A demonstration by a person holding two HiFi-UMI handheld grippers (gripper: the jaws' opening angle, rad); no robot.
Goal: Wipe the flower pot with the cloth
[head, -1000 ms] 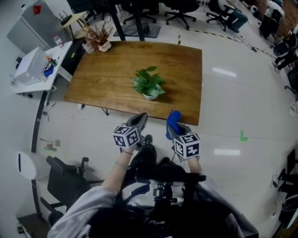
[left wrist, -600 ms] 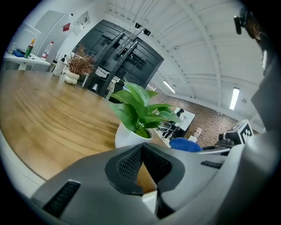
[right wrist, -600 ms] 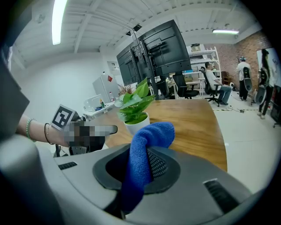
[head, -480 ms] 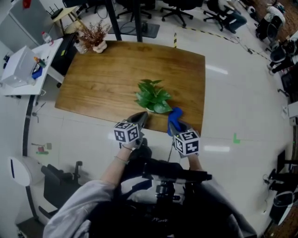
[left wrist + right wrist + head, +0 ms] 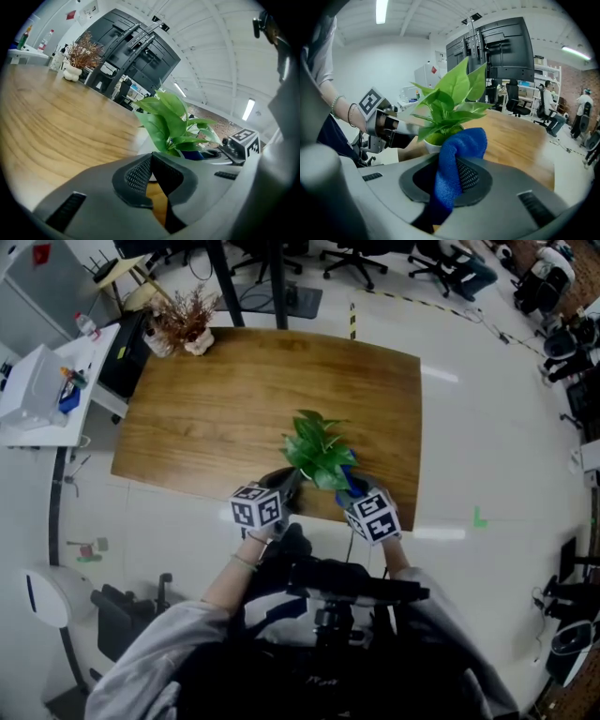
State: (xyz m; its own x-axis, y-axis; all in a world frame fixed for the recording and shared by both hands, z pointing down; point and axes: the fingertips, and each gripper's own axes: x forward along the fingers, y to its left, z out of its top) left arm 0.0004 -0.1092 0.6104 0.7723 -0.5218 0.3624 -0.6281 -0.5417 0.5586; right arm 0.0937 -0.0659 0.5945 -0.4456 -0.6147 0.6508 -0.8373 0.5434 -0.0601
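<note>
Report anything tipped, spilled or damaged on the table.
Nothing stands out. The flower pot stands upright by the near edge of the wooden table, with no soil visible on the wood, and the blue cloth sits clamped in the right gripper.

The left gripper (image 5: 150,158) fills the foreground, and its fingers (image 5: 138,176) are pressed together at the tips with nothing between them. Just beyond the tips stands the flower pot (image 5: 144,143), a pale blur under broad green leaves (image 5: 168,119). Right of the pot is the right gripper (image 5: 210,153), with its marker cube (image 5: 243,140) on top. A blue cloth (image 5: 198,154) at its tip sits close beside the pot; contact cannot be told. Left of the pot the wooden worktop (image 5: 56,122) stretches away. Far behind the pot, near the worktop's edge, a white vase (image 5: 72,72) holds dried sprigs.
</note>
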